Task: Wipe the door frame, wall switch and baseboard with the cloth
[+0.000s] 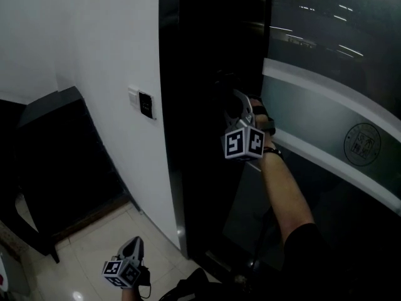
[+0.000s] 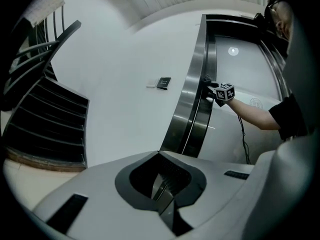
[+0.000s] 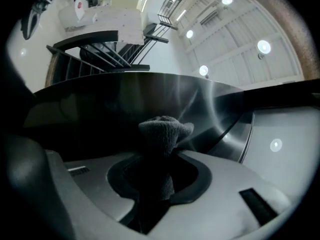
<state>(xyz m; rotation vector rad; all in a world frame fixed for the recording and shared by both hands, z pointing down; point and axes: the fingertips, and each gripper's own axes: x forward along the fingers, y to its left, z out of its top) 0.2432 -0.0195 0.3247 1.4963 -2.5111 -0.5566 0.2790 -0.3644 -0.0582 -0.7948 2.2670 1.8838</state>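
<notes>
Where the head view loses the tips of the right gripper (image 1: 233, 100) in the dark of the door frame (image 1: 188, 124), the right gripper view lets us see them. The jaws are clenched on the cloth (image 3: 164, 134), a grey wad sticking out just ahead of them, right up against the frame's brushed metal. We cannot tell whether it touches. Only the head view gives us the glass door (image 1: 326, 111) to this gripper's right, with its frosted band.

The left gripper (image 1: 133, 249) hangs low above the tiled floor (image 1: 75, 268), well below the right one. Its own view shows its jaws pressed together with nothing between them, aimed up at the frame. That view also shows us the right gripper from outside, with its marker cube (image 2: 225, 91) against the frame. The wall switch (image 1: 146, 105) sits on the white wall (image 1: 88, 36), left of the right gripper and apart from it, and far ahead of the left.
</notes>
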